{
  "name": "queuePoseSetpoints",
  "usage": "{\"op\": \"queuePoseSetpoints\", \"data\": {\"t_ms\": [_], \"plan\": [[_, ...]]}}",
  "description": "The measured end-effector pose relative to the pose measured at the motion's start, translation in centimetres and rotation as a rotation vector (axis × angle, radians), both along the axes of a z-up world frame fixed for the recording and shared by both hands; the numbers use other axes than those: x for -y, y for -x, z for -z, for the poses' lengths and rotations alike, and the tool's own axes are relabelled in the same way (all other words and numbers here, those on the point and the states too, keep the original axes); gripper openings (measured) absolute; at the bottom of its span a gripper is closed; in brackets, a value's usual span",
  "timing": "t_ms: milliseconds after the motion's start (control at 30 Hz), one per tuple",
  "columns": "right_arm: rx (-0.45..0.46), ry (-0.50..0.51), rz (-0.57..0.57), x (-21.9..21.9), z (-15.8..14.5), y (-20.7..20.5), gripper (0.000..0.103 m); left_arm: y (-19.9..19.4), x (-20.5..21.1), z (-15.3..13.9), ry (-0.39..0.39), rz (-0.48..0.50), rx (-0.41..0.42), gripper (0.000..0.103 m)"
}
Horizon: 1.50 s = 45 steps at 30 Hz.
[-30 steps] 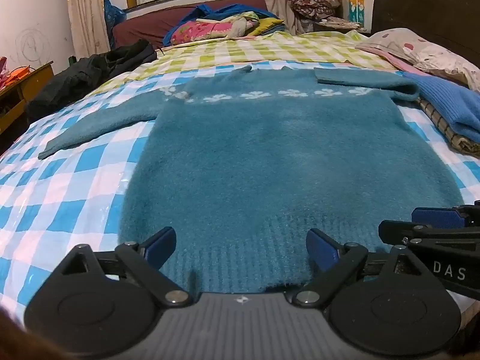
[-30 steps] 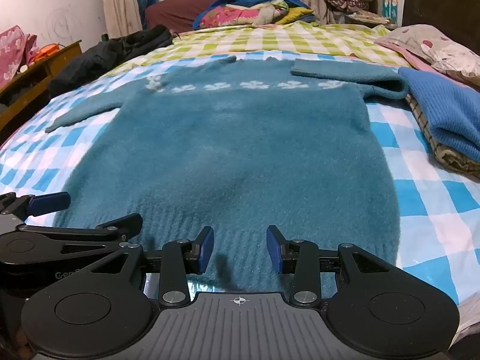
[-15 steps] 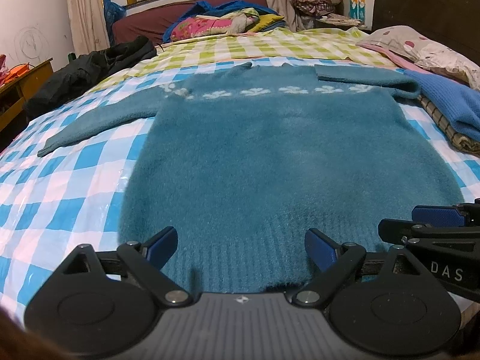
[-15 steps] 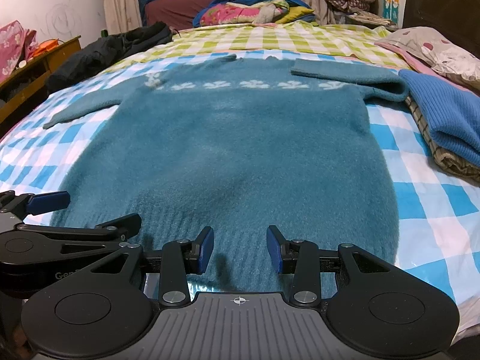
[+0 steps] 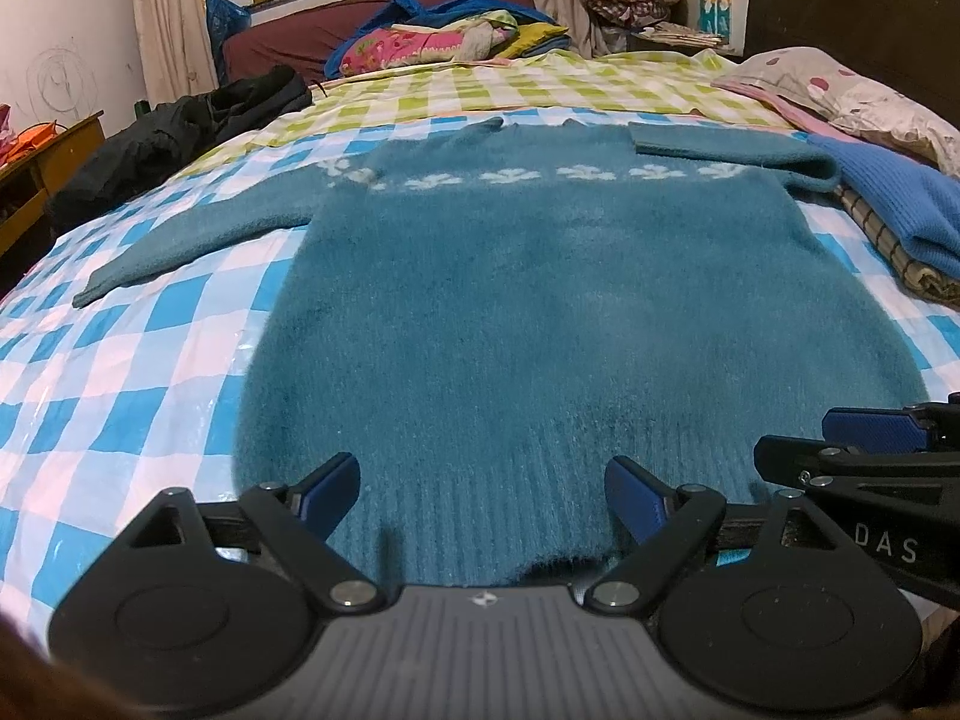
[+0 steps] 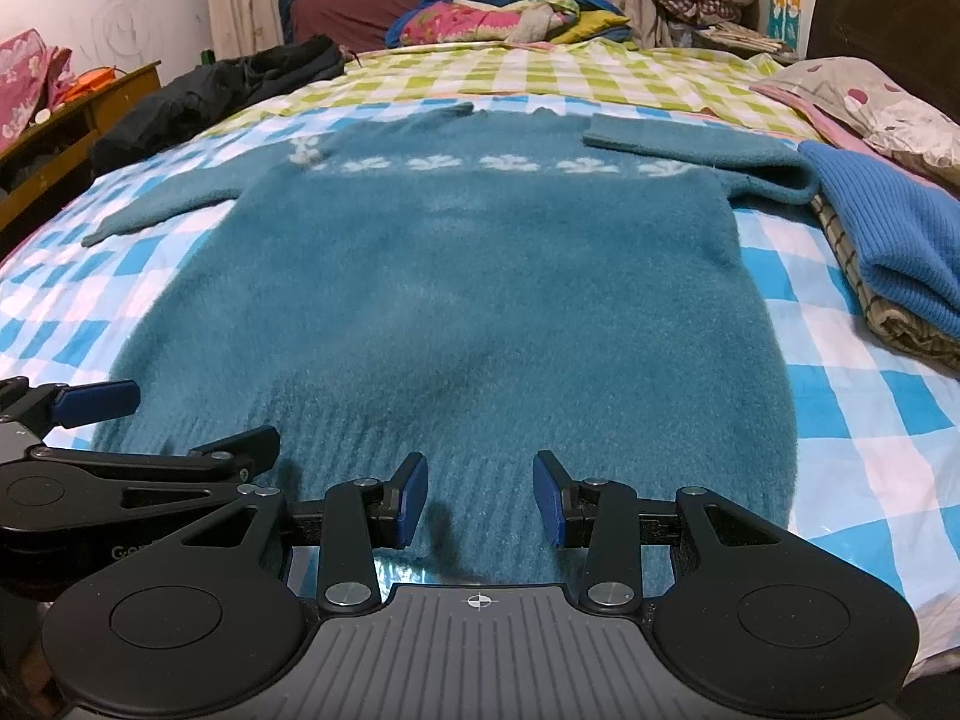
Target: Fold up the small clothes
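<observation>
A teal fuzzy sweater with a band of white flowers lies flat on the blue-checked bed sheet. One sleeve stretches out to the left. The other sleeve is folded across the chest. My left gripper hovers over the ribbed hem with its jaws wide and closing; the pads press on nothing. Just to its right, my right gripper stands open over the same hem, jaws narrower, gripping nothing. Each gripper also shows at the edge of the other's view.
A folded blue sweater lies on a checked cloth at the right, beside a pillow. A black jacket sits at the bed's far left. Bedding is piled at the back. A wooden cabinet stands left of the bed.
The left gripper's jaws have drawn slightly closer together. Neither hand has moved, and the sweater lies as before.
</observation>
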State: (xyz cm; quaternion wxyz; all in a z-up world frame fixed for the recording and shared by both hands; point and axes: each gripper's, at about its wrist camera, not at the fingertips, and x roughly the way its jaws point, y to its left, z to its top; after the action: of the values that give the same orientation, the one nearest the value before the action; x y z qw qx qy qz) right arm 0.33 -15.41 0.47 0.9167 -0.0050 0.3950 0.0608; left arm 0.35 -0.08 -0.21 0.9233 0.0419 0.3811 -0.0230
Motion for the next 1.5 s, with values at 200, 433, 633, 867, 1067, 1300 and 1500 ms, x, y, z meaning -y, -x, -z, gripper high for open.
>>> {"op": "queuePoseSetpoints", "data": {"t_ms": [200,433,633,867,1067,1300,1500], "plan": [[0.003,0.008,0.002,0.0,0.1,0.0,0.038,0.0,0.1,0.0,-0.002,0.001,0.002,0.092],[0.006,0.021,0.007,0.0,-0.2,0.1,0.038,0.1,0.2,-0.2,-0.006,0.002,0.006,0.092],[0.007,0.027,0.005,-0.1,-0.3,0.1,0.038,0.1,0.2,-0.2,-0.008,0.002,0.007,0.091],[0.012,0.042,0.003,-0.5,-0.6,0.0,0.038,0.0,0.1,-0.5,-0.017,0.002,0.014,0.091],[0.023,0.055,0.008,-1.0,-1.0,-0.1,0.038,-0.2,0.0,-0.8,-0.016,0.004,0.024,0.090],[0.027,0.094,0.007,-1.8,-1.0,-0.3,0.038,-0.4,-0.2,-0.7,-0.005,0.008,0.020,0.087],[0.026,0.129,-0.002,-2.5,-1.0,-0.5,0.038,-0.3,-0.2,-0.6,0.007,-0.003,0.017,0.086]]}}
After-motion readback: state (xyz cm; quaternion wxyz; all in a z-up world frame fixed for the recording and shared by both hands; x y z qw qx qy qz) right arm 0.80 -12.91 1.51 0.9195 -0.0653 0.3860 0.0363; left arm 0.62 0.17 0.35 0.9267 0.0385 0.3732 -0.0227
